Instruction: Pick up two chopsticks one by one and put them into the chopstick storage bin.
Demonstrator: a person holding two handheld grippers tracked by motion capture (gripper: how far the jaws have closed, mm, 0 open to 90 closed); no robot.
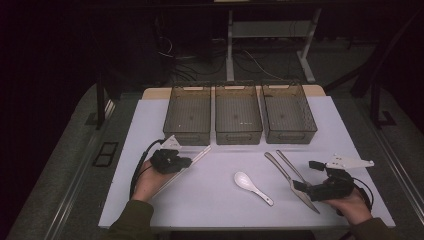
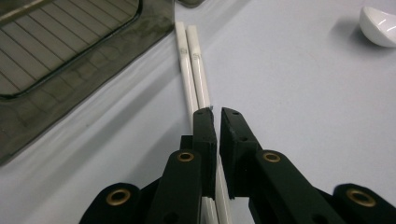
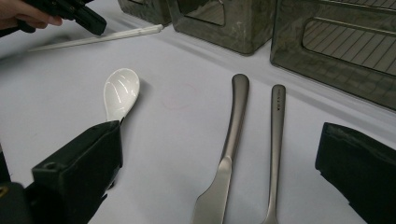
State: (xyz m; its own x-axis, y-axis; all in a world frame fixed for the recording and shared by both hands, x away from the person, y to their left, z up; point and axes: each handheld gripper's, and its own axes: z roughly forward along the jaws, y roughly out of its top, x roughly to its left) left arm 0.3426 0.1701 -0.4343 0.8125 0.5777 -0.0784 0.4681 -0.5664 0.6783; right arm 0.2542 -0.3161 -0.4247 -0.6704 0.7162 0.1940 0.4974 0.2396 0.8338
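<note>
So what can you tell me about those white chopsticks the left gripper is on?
The chopsticks are a pair of slim white sticks, plastic or ceramic by their gloss, each with a small grey mark near the thick end. They lie flat, side by side and touching, on the white table, slanting toward the left bin, thick ends close by its corner. The left gripper has its black jaws closed on them partway along.

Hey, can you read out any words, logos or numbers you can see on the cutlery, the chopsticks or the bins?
Chopsticks: a small grey mark near each end, too blurred to read.
Slimmer metal handle: a small engraved stamp near its tip, too small to read.
Knife, spoon, bins: no text visible.
</note>
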